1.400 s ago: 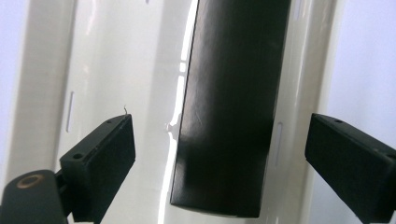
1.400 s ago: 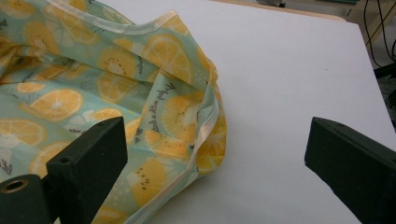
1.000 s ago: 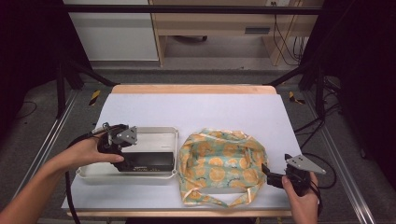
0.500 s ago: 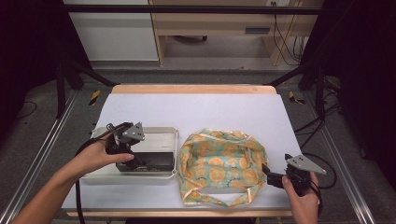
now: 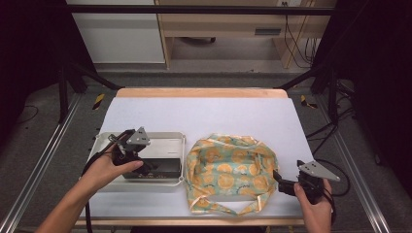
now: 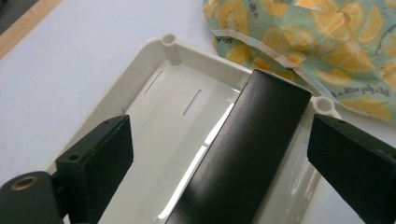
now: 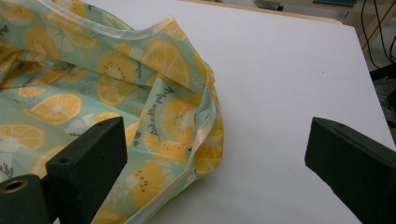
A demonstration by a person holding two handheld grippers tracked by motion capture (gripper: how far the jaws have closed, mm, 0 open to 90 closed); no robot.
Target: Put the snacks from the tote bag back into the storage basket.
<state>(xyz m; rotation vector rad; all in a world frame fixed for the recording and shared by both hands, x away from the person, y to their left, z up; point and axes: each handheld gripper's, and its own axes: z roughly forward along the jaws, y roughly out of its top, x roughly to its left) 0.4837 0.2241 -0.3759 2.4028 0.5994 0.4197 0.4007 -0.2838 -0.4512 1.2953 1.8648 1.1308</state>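
Black box [image 6: 243,154] lies lengthwise in the white tray [image 6: 154,65], between my left jaws. Left gripper [image 6: 219,154]: jaws wide apart, one to either side of the box, neither touching it, nothing held. The box sits toward the tray's side nearest the bag, one end close to the tray's corner post. In the high view the left gripper [image 5: 130,151] hangs over the tray [image 5: 165,138] at the table's left.

Right gripper [image 7: 215,158]: jaws equally wide, empty, with the rim of the lemon-print fabric bag [image 7: 116,107] between them, nearer one jaw; no contact that I can see. High view: right gripper [image 5: 291,184] at the bag's [image 5: 228,170] right edge, bag mouth up and slumped, just beside the tray on the white table [image 5: 218,114].

Step in hand, as I judge it: approach to grasp the box, presumably for transfer into the bag. Next move calls for lowering the left jaws squarely past the box's long sides and closing across its narrow width; the right should pinch the bag rim to hold the mouth open.

Change over the last second: left gripper has moved further in over the tray toward the box. Right gripper, bag and tray unchanged.
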